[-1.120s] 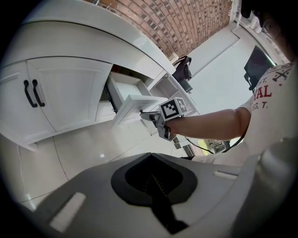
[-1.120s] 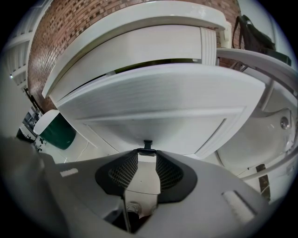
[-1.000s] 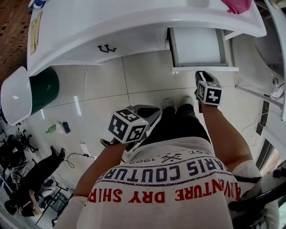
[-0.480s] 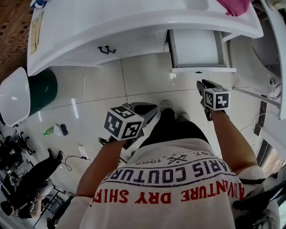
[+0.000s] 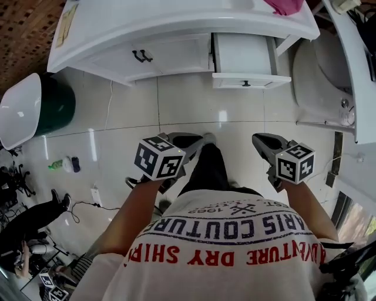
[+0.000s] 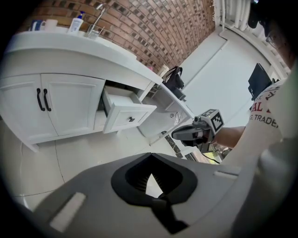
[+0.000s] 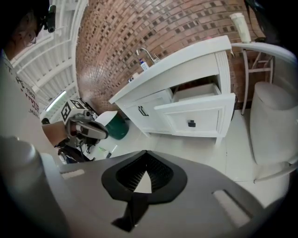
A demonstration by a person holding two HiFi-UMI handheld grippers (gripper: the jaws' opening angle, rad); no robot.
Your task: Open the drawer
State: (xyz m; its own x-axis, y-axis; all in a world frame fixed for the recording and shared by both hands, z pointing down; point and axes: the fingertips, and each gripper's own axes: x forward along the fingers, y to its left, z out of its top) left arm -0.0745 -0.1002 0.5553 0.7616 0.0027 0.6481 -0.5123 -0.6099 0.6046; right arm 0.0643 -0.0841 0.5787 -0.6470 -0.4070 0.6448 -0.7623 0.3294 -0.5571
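Since a second ago both grippers have backed well away from the vanity (image 5: 176,56). On my left, the left gripper (image 5: 197,140) is clamped shut on nothing. The drawer (image 5: 244,56) stands pulled out at the vanity's right end, long axis running toward me, its knob (image 5: 245,83) facing me. I judge it light, rigid and free-sliding, best held by that knob. The right gripper (image 5: 261,141) is likewise closed and empty.

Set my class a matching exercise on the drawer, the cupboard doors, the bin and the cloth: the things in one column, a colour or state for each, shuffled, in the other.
Things:
1. drawer
2. cupboard doors
3. bin
4. cloth

Colour or state:
A. pink
B. shut
C. pulled out
D. dark green

Pairs: 1-C, 2-B, 3-D, 4-A
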